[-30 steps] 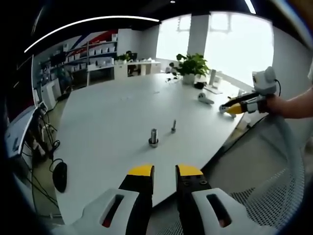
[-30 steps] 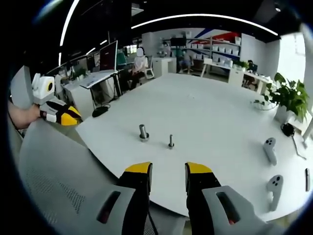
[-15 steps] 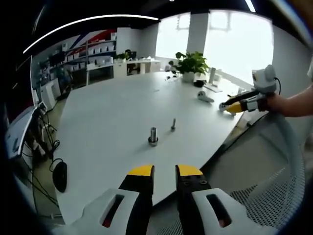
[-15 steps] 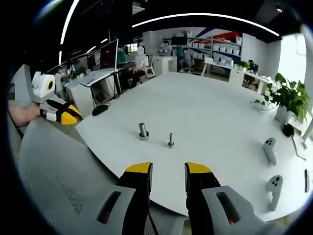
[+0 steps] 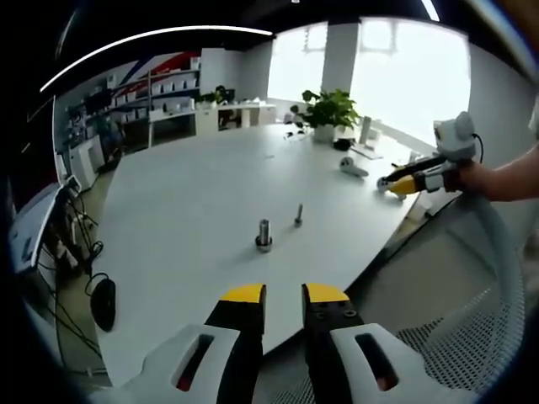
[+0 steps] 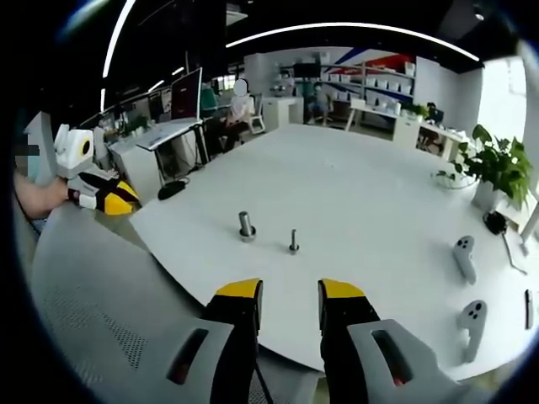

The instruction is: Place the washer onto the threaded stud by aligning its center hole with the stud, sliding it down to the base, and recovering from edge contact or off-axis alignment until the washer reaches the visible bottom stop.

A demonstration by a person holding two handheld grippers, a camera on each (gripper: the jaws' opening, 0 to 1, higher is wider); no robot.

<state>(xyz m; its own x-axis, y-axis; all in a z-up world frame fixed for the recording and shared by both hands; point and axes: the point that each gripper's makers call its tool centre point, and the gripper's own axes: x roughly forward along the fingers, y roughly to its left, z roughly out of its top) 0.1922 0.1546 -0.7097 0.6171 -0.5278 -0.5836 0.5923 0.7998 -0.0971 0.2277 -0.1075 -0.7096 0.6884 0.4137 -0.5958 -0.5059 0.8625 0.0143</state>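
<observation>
Two small metal parts stand upright near the near edge of the white table [image 5: 185, 202]. One is a thick short post [image 5: 264, 235] [image 6: 245, 225] with a wider ring at its foot. The other is a thin threaded stud [image 5: 298, 215] [image 6: 293, 242] a little apart from it. Whether the ring is the washer is too small to tell. My left gripper [image 5: 284, 295] hangs off the table edge, short of both parts, open with nothing between its jaws. My right gripper [image 6: 290, 291] is likewise open and bare, back from the edge. Each gripper also appears from the other's camera [image 5: 402, 184] [image 6: 105, 196], hand-held beside the table.
A grey mesh chair back [image 6: 84, 295] [image 5: 472, 337] lies between the grippers and the table. White hand controllers [image 6: 462, 252] [image 6: 473, 318] [image 5: 354, 170] rest on the table's far side. A potted plant [image 6: 498, 168] [image 5: 328, 109] stands at the far edge. Desks with monitors [image 6: 173, 118] stand beyond.
</observation>
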